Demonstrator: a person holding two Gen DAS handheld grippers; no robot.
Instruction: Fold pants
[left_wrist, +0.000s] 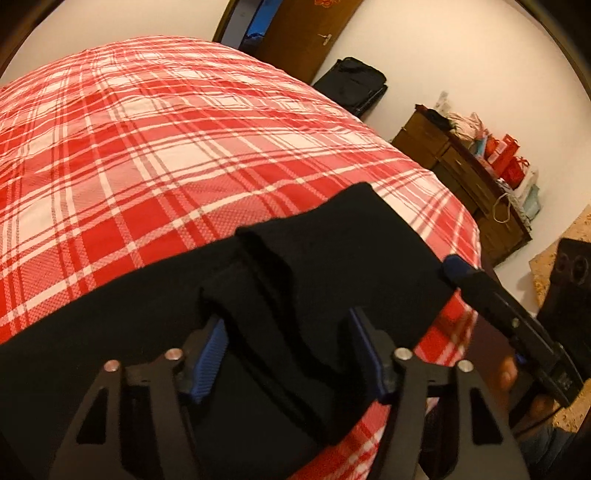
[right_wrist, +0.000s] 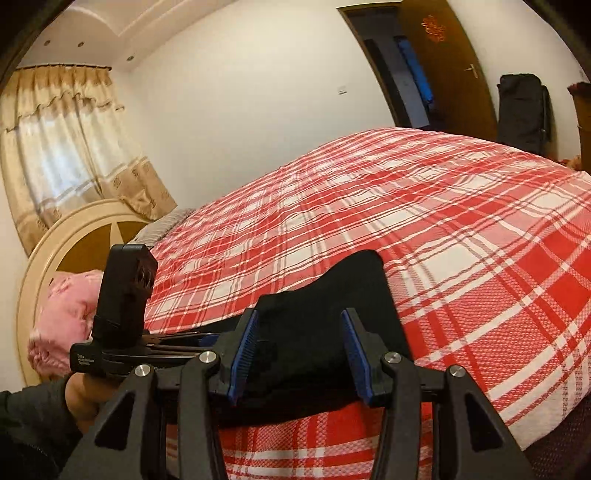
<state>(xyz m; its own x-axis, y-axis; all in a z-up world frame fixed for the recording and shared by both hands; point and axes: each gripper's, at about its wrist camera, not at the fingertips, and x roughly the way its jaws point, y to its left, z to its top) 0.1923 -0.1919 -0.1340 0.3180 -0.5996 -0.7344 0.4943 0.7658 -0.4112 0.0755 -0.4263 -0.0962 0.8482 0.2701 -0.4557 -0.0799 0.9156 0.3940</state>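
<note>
Black pants (left_wrist: 332, 240) lie bunched along the near edge of a bed with a red and white plaid cover (left_wrist: 147, 147). My left gripper (left_wrist: 286, 317) is open, its blue pads on either side of a raised fold of the black cloth. In the right wrist view my right gripper (right_wrist: 299, 314) is also open and straddles the end of the pants (right_wrist: 354, 280), low over the bed cover (right_wrist: 443, 221). Each gripper appears in the other's view: the right one (left_wrist: 480, 288) at the pants' right end, the left one (right_wrist: 125, 295) at the left, held by a hand (right_wrist: 77, 398).
A wooden dresser (left_wrist: 461, 177) with red gift bags stands past the bed's right side, beside a black suitcase (left_wrist: 354, 85) and a brown door (left_wrist: 295, 37). A dark speaker (left_wrist: 569, 273) sits on the floor. A cream headboard (right_wrist: 66, 236), pink pillow (right_wrist: 62, 314) and curtained window (right_wrist: 62, 147) are on the left.
</note>
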